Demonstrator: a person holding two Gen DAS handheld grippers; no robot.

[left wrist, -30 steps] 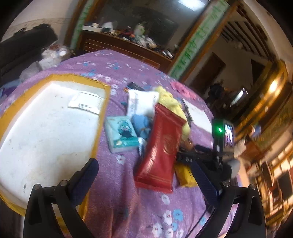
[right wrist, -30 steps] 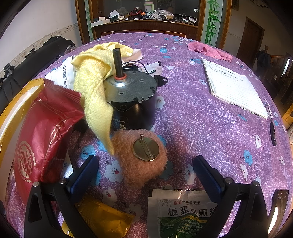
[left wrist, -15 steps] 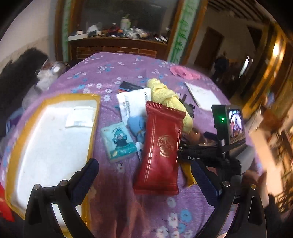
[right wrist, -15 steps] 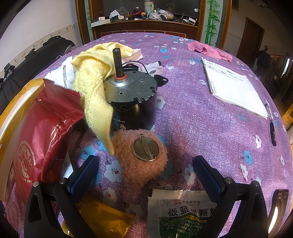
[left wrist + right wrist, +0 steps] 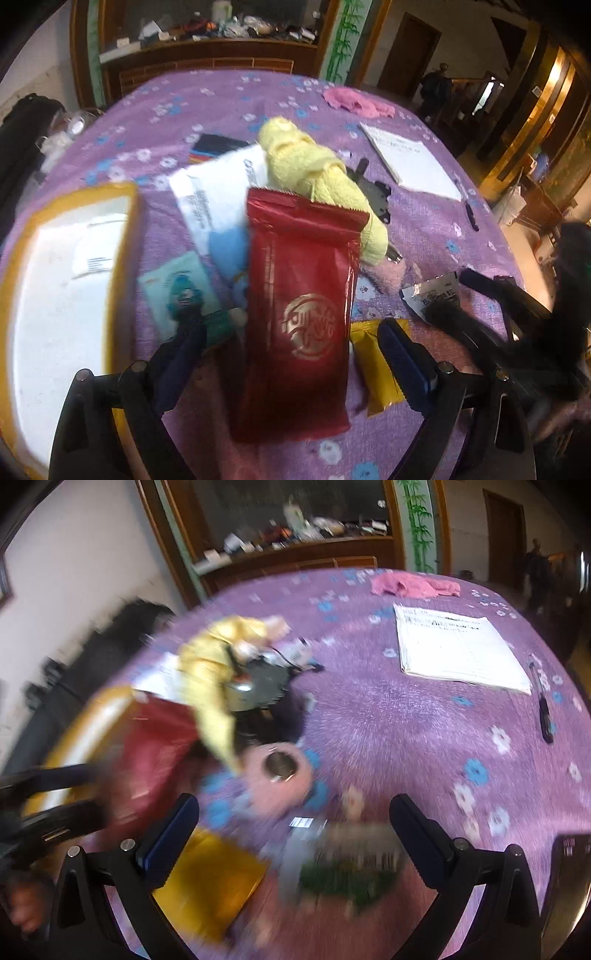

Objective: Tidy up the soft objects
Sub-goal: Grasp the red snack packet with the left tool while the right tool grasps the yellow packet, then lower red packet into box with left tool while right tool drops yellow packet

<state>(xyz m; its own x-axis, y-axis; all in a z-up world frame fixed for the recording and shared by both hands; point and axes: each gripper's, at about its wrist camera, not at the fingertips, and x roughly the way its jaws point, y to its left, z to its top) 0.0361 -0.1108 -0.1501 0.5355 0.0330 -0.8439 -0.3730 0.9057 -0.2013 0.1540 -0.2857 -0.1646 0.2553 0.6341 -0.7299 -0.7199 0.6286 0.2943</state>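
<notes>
Left gripper (image 5: pixel 291 354) jaws wide but closing in, red foil pouch (image 5: pixel 299 306) standing between the 2 pads, no pad contact visible. Right gripper (image 5: pixel 295 830) jaws wide, nothing clamped; pink fuzzy pouf with metal disc (image 5: pixel 279 779) sits just ahead of the gap, green-printed sachet (image 5: pixel 347 864) blurred between the fingers on the purple floral tablecloth (image 5: pixel 406 738). Left wrist view only: white tray with yellow rim (image 5: pixel 122 229) at left with a white label slip inside, teal cartoon packet (image 5: pixel 177 291) beside it, white mailer bag (image 5: pixel 218 195), blue cloth (image 5: pixel 229 247) tucked under the pouch edge. Right wrist view only: motor's grey toothed top (image 5: pixel 258 686) under the yellow towel (image 5: pixel 207 672); heavy motion blur. Both views: pink rag (image 5: pixel 354 103) far side, white printed sheet pad (image 5: pixel 413 162), pen (image 5: pixel 471 216), yellow packet (image 5: pixel 373 369) near the left gripper's right finger. Writing: gold round seal on the pouch, characters unreadable; sachet and sheet text too blurred.
</notes>
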